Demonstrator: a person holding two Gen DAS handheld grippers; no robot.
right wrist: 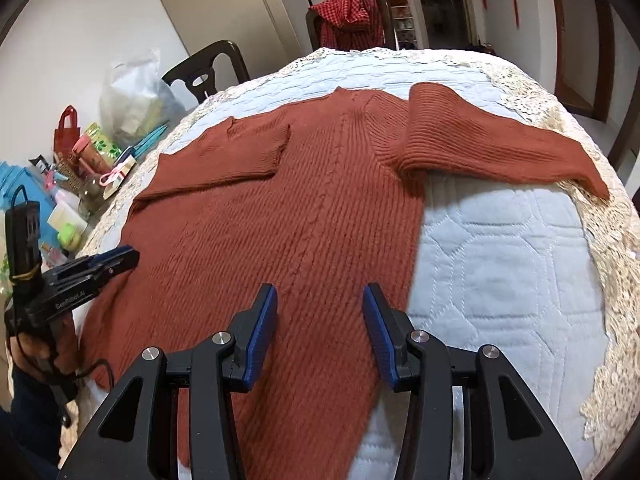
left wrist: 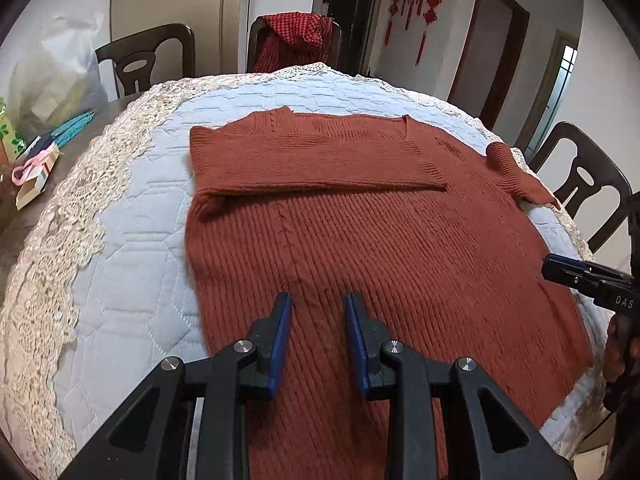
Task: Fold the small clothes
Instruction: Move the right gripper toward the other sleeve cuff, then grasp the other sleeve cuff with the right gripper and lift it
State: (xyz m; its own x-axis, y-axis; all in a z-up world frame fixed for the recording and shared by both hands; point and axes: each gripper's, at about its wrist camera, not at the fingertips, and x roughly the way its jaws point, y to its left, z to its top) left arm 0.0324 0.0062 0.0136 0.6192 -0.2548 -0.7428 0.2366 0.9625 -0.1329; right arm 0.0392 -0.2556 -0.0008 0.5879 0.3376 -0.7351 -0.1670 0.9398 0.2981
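A rust-red knitted sweater [left wrist: 360, 232] lies flat on a light blue quilted table cover [left wrist: 132, 208]. Its left sleeve [left wrist: 312, 160] is folded across the chest. Its right sleeve [right wrist: 500, 144] lies spread out toward the table's right edge. My left gripper [left wrist: 319, 320] is open and empty, just above the sweater's lower left part. My right gripper [right wrist: 320, 312] is open and empty above the sweater's lower right part [right wrist: 304, 232]. The right gripper also shows at the right edge of the left wrist view [left wrist: 580, 276], and the left gripper at the left of the right wrist view [right wrist: 96, 268].
Lace trim [left wrist: 52, 264] edges the cover. Clutter of bags, boxes and bottles [right wrist: 80, 168] sits on the table's left side. Dark wooden chairs [left wrist: 148, 60] stand around; one holds a red checked cloth [left wrist: 300, 40]. Bare quilt [right wrist: 500, 272] lies right of the sweater.
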